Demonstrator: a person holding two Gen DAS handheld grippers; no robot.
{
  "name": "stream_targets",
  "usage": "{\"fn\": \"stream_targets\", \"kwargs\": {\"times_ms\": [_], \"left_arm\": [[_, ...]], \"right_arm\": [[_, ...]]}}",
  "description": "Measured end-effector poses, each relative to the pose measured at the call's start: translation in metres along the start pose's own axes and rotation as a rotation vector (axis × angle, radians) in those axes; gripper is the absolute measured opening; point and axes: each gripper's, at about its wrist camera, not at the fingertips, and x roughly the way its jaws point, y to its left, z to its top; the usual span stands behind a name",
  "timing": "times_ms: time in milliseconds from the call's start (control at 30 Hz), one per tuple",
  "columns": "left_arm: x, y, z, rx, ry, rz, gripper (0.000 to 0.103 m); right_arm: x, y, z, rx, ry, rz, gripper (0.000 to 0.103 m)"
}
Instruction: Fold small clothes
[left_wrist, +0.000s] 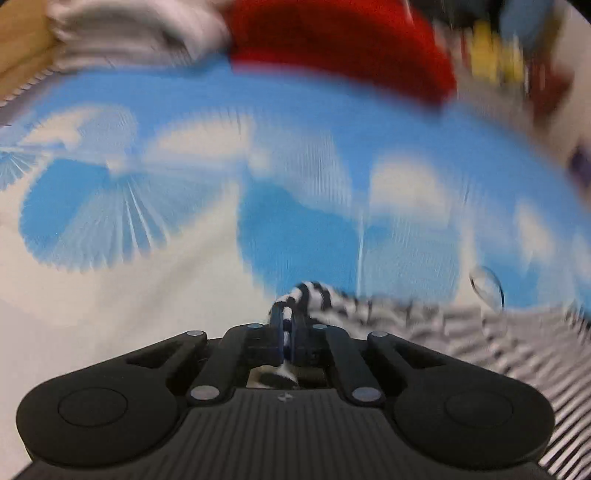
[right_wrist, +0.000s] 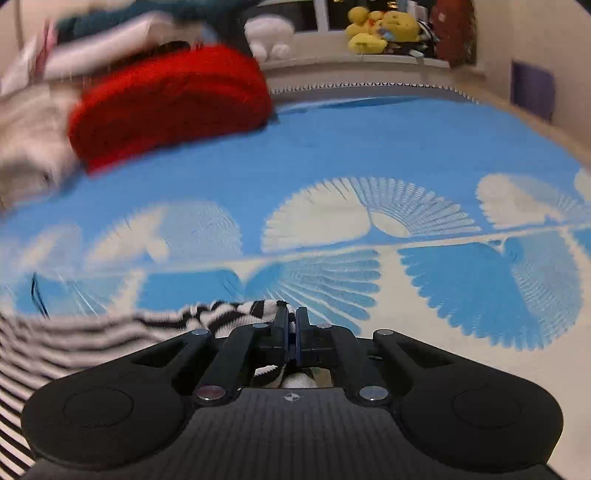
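A: Where is the striped garment?

B: The black-and-white striped garment (left_wrist: 461, 332) lies on the blue-and-white patterned cover (left_wrist: 295, 229). In the left wrist view it spreads to the right of the left claw (left_wrist: 287, 314); in the right wrist view it (right_wrist: 110, 332) spreads to the left of the right claw (right_wrist: 291, 317).

A: What are the 2 claws doing?

B: Both are pinched narrow on it. The left claw has a bunched edge of the striped cloth squeezed between its jaws, with a bit of fabric showing below them, near the body of the tool. The right claw grips another bunched corner the same way, with striped cloth showing behind its jaws too.

A: Anything else close by?

B: A red folded cloth (right_wrist: 170, 107) sits farther back on the cover, well apart from the striped piece. Beside it is a pale heap of clothes (left_wrist: 129, 29), too blurred to sort out. On a ledge at the back of the right wrist view there are yellow plush toys (right_wrist: 384, 29) and a white plush toy (right_wrist: 269, 37).
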Motion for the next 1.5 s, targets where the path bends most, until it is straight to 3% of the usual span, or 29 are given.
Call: {"fn": "stream_targets", "kwargs": {"times_ms": [33,67,100,133,200,267,333,467,567,633,667,700,800,933,1067,1200,1233,1333,1400,1500], "left_arm": [[0.006,-0.005,-0.005,0.038,0.039,0.028,0.018],[0.000,-0.010,-0.005,0.078,0.015,0.069,0.033],[-0.011,-0.013,-0.001,0.099,0.003,0.115,0.036],[-0.027,-0.010,0.003,0.076,-0.027,0.119,0.036],[-0.066,0.006,0.008,-0.040,-0.099,0.006,0.037],[-0.092,0.022,0.007,-0.128,-0.075,-0.100,0.037],[-0.112,0.035,0.001,-0.180,-0.038,-0.117,0.037],[-0.151,0.053,-0.034,-0.168,0.011,-0.144,0.039],[-0.159,0.070,-0.074,-0.251,0.061,-0.197,0.039],[-0.150,0.075,-0.103,-0.289,0.069,-0.151,0.039],[-0.141,0.075,-0.117,-0.287,0.100,-0.124,0.038],[-0.132,0.075,-0.121,-0.274,0.192,-0.086,0.037],[-0.134,0.077,-0.120,-0.289,0.137,-0.118,0.041],[-0.111,0.077,-0.122,-0.322,0.265,-0.178,0.045],[-0.097,0.074,-0.124,-0.277,0.295,-0.154,0.046],[-0.082,0.067,-0.129,-0.211,0.339,-0.132,0.039],[-0.079,0.063,-0.129,-0.177,0.342,-0.132,0.030],[-0.080,0.053,-0.133,-0.082,0.336,-0.145,0.014],[-0.088,0.050,-0.133,-0.041,0.299,-0.145,0.005],[-0.113,0.068,-0.128,-0.088,0.178,-0.144,0.002]], "right_arm": [[0.011,0.004,-0.006,-0.028,0.076,-0.013,0.005],[0.019,0.007,-0.013,-0.053,0.139,-0.018,0.008],[0.014,0.009,-0.015,-0.075,0.111,-0.029,0.016],[0.008,0.009,-0.013,-0.088,0.105,-0.051,0.023],[-0.021,-0.001,-0.002,-0.023,0.054,-0.055,0.032],[-0.053,-0.021,0.005,0.093,-0.005,0.012,0.041],[-0.083,-0.041,0.008,0.181,-0.014,0.043,0.043],[-0.133,-0.068,-0.009,0.277,0.012,0.120,0.044],[-0.157,-0.074,-0.040,0.291,0.056,0.170,0.054],[-0.163,-0.074,-0.065,0.304,0.092,0.170,0.056],[-0.161,-0.074,-0.078,0.318,0.119,0.163,0.057],[-0.156,-0.073,-0.090,0.334,0.152,0.160,0.057],[-0.142,-0.069,-0.109,0.331,0.266,0.149,0.056],[-0.143,-0.058,-0.114,0.273,0.264,0.120,0.057],[-0.139,-0.060,-0.122,0.306,0.306,0.107,0.057],[-0.137,-0.057,-0.126,0.288,0.316,0.100,0.057],[-0.136,-0.056,-0.125,0.277,0.316,0.103,0.057],[-0.136,-0.052,-0.127,0.240,0.314,0.116,0.049],[-0.138,-0.050,-0.126,0.212,0.300,0.140,0.028],[-0.148,-0.052,-0.120,0.202,0.245,0.172,0.014]]}}
